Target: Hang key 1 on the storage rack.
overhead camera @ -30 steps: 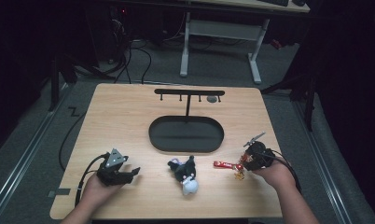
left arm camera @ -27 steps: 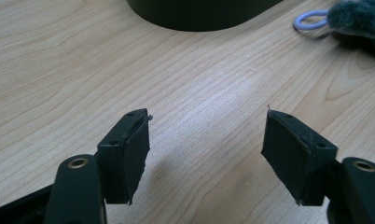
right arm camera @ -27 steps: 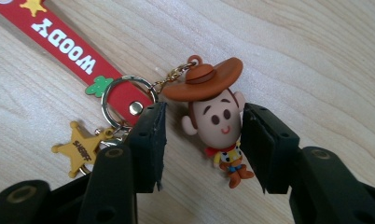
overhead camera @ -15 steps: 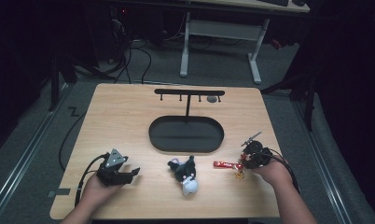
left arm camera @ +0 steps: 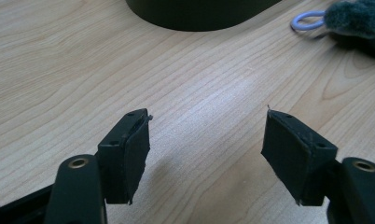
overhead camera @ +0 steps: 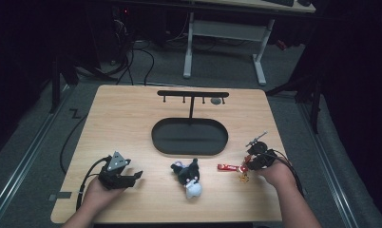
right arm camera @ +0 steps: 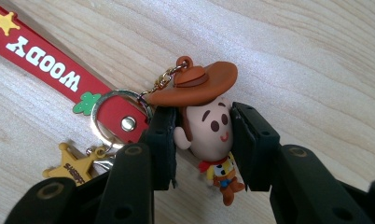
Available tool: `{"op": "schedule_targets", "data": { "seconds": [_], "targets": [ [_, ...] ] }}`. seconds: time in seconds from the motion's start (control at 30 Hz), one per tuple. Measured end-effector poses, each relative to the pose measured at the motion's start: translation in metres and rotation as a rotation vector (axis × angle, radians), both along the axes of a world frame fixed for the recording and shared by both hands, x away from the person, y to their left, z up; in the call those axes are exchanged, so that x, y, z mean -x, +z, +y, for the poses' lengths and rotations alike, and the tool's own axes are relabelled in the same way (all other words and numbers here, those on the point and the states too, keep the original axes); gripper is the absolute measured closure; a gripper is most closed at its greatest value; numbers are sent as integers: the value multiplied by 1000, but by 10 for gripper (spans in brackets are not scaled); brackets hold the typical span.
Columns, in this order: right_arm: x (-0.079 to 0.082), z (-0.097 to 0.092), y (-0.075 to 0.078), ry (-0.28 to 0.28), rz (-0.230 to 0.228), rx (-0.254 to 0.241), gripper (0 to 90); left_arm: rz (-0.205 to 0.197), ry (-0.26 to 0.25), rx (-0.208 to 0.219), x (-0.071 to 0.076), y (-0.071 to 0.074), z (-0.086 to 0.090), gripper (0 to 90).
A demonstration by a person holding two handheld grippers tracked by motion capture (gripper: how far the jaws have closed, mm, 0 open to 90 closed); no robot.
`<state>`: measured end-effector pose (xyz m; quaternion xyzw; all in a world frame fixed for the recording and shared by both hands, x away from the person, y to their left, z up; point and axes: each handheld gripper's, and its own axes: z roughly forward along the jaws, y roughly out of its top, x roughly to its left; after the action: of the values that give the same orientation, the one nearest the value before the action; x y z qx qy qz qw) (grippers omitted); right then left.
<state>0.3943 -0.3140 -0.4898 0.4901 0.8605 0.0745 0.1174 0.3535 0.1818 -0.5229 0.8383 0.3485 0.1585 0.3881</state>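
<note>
The right hand-held gripper [right arm camera: 202, 140] has just been closing its jaws, and they now pinch the head of the cowboy keychain [right arm camera: 209, 126] on the worktop [overhead camera: 132, 123], seemingly ready to lift. The left hand-held gripper [left arm camera: 206, 154] gapes wide, empty.

On the red strap [right arm camera: 45, 65] of the keychain in front of my gripper I read "WOODY" in white letters, upside down from here. The gold star charm [right arm camera: 73, 169] beside it seems to say "SHERIFF", though part is cut off.
</note>
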Motion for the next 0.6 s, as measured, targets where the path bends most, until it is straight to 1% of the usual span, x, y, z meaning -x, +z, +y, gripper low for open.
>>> {"op": "schedule_targets", "data": {
  "seconds": [0.07, 0.1, 0.17, 0.2, 0.23, 0.33, 0.43, 0.47, 0.5, 0.53, 0.57, 0.6],
  "targets": [
    [0, 0, 0, -5, 4, 1, 629, -2, 2, 2, 0, 0, 0, 322],
    [-1, 1, 0, -17, 9, 0, 634, -2, 3, 4, 1, 0, 0, 323],
    [-2, 2, 1, -21, 20, 9, 639, 0, 3, 2, 0, 0, 1, 323],
    [-1, 3, 2, -22, 33, 6, 640, 0, 3, 2, 0, 0, 1, 323],
    [0, 5, 5, -22, 36, -3, 640, 1, 2, 3, 0, -1, 1, 323],
    [4, 7, 15, -22, 40, -33, 641, 2, -3, 3, 0, -1, 0, 323],
    [10, 7, 30, -28, 33, -66, 641, -2, -4, 7, 0, 0, -1, 323],
    [10, 7, 30, -28, 33, -66, 641, -2, -4, 7, 0, 0, -1, 324],
    [14, 8, 38, -32, 36, -82, 641, -5, -5, 12, 0, 1, 0, 324],
    [16, 10, 41, -34, 34, -94, 641, -5, -5, 12, 0, 1, 0, 324],
    [18, 11, 44, -36, 36, -94, 641, -2, -7, 12, 0, 1, 0, 325],
    [18, 11, 44, -36, 36, -94, 641, -3, -7, 15, -1, 1, 0, 325]
  ]
}}
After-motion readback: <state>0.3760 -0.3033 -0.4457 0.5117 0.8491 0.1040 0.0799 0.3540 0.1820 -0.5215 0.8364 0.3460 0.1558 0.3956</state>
